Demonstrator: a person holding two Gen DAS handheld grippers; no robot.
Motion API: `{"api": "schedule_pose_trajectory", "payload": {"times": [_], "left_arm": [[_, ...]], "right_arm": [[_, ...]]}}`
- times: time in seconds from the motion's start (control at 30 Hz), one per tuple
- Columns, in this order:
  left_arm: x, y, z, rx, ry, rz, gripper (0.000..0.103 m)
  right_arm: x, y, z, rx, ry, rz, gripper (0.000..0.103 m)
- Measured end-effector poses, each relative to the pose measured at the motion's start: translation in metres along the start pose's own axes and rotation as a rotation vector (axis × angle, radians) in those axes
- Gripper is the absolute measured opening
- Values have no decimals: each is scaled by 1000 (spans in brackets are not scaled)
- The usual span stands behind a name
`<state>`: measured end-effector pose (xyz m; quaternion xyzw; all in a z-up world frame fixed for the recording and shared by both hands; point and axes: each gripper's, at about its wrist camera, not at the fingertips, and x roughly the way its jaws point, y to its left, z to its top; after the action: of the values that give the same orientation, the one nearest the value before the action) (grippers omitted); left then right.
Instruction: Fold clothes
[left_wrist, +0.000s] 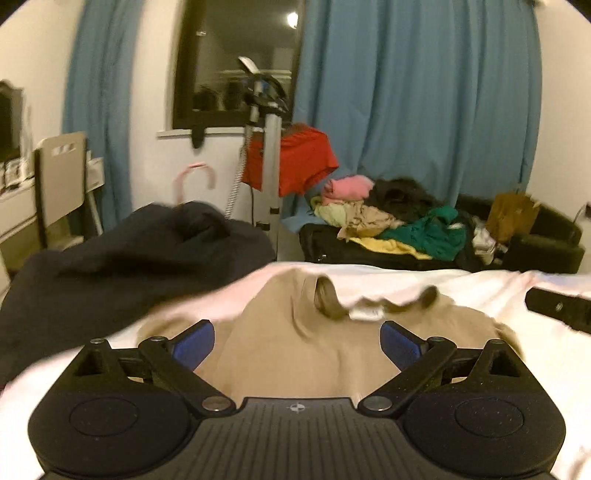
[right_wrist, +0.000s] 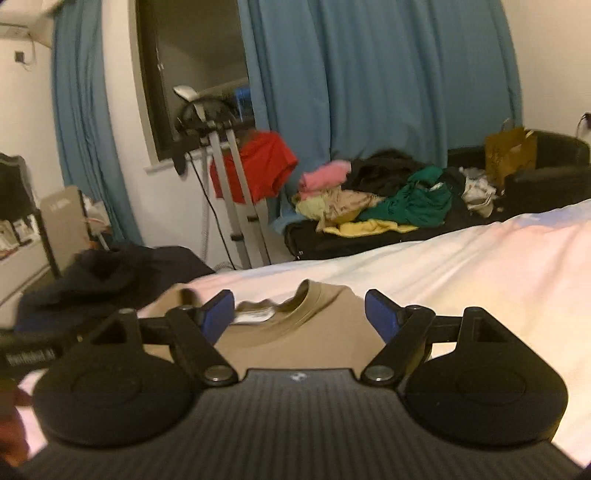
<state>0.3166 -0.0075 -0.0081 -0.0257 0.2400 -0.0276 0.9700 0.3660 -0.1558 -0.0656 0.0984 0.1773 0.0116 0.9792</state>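
While spread over the white bed sheet (right_wrist: 461, 280) with its round ribbed collar (right_wrist: 310, 306) pointing toward the far edge of the mattress, lies mostly flat, this tan cotton T-shirt (left_wrist: 295, 354), white neck label (left_wrist: 365, 313) facing up; wrinkled along the neckline in the left wrist view, smoother in the right. Looks laid out this way to give both shoulders clear access, though whether laid out for folding or partway through one cannot be settled, since the lower body and sleeves fall beneath the cameras. Hovers over the shirt's left half with blue-padded jaws spread wide and nothing between them: the left gripper (left_wrist: 297, 339). Hangs above the collar and right shoulder, equally wide and empty: the right gripper (right_wrist: 299, 314), seen also as a dark tip at the right margin of the left view. Crowds the shirt's left side, seemingly touching or overlapping its shoulder: a heap of dark navy fabric (left_wrist: 122, 266), leaving little slack for sweeping a sleeve outward there. Stretches bare and broad to the right, plenty of sheet for moving cloth that way. Ends just past the collar, the bed edge, so little space forward. Beyond it, well apart: a black sofa piled with pink, green and yellow garments (right_wrist: 373, 203), a red garment (left_wrist: 291, 158) draped by a metal stand, blue curtains (left_wrist: 417, 92).
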Motion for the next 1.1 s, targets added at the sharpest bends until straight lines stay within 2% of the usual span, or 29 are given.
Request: {"api": "schedule_pose_trajectory", "payload": {"times": [0.13, 0.3, 0.4, 0.47, 0.63, 0.8, 1.1], "left_arm": [[-91, 7, -31, 28, -22, 3, 97], [-182, 15, -62, 44, -92, 6, 97], [-228, 16, -76, 75, -141, 18, 97], [-242, 19, -87, 71, -167, 12, 97], [-240, 19, -108, 56, -176, 4, 97], [-219, 15, -120, 93, -135, 1, 97], [-193, 23, -128, 79, -71, 16, 97]], "right_arm": [[-82, 18, -22, -16, -16, 9, 79], [-162, 19, -55, 54, -21, 55, 79], [-175, 18, -69, 43, -33, 65, 79], [-181, 17, -77, 31, -44, 71, 79], [-197, 14, -100, -1, -70, 85, 79], [-197, 7, -103, 40, -72, 67, 79], [-190, -2, -113, 65, -31, 50, 79]]}}
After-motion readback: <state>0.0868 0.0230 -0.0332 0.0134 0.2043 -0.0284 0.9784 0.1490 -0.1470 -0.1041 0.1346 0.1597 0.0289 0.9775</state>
